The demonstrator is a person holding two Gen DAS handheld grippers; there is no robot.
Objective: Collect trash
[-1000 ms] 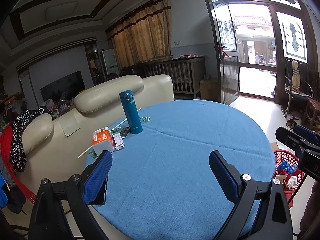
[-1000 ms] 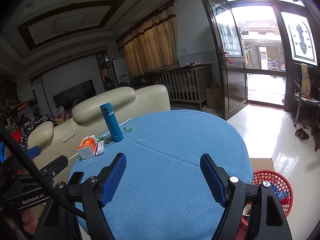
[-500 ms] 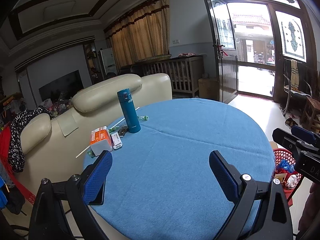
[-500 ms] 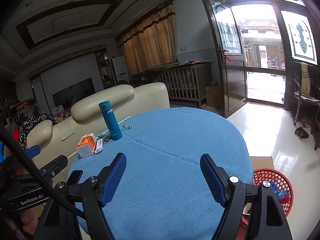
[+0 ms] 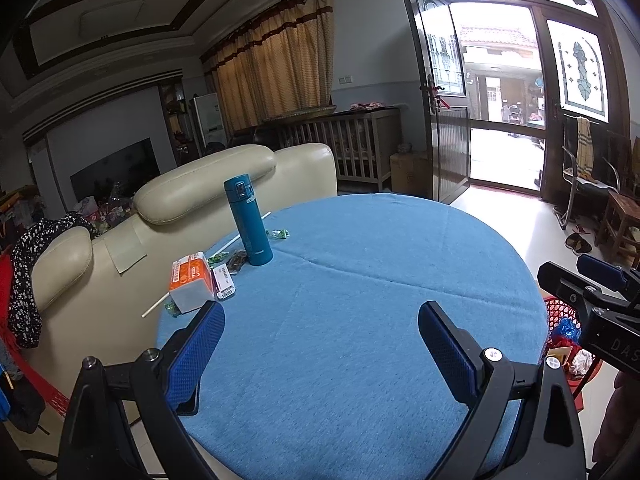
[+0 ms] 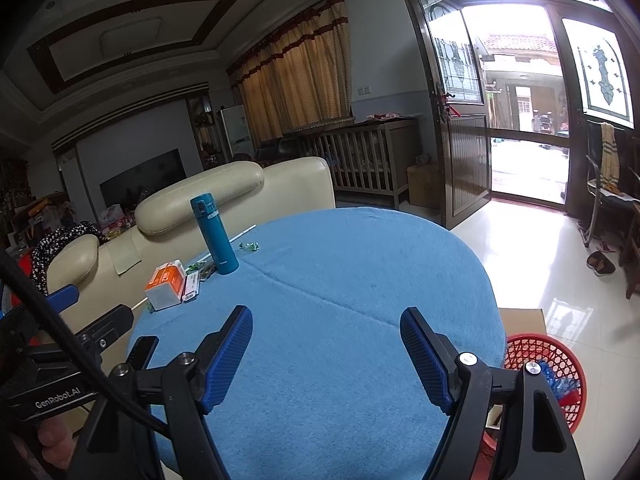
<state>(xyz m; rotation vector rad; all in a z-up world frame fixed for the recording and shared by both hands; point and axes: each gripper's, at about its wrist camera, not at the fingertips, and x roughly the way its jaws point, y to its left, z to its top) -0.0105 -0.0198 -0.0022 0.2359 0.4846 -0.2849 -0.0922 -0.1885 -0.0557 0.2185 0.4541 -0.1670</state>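
A round table with a blue cloth [image 5: 360, 300] [image 6: 340, 280] fills both views. At its far left edge lie an orange-and-white box [image 5: 190, 286] [image 6: 165, 283], a white labelled packet [image 5: 223, 282], green candy wrappers [image 5: 279, 234] [image 6: 250, 245], a dark wrapper [image 5: 236, 260] and a white straw [image 5: 246, 231], all beside an upright teal flask [image 5: 249, 220] [image 6: 215, 234]. My left gripper [image 5: 320, 328] hovers open over the near cloth, nothing between its blue pads. My right gripper [image 6: 326, 332] is likewise open and holds nothing. A red mesh basket [image 6: 548, 364] [image 5: 560, 320] with trash stands on the floor at the right.
A cream leather sofa [image 5: 200, 196] backs against the table's far left side. A cardboard box [image 6: 524, 320] sits by the basket. Glossy tiled floor [image 6: 540, 248] runs right toward an open door, with chairs and slippers [image 6: 602, 262] along the right wall.
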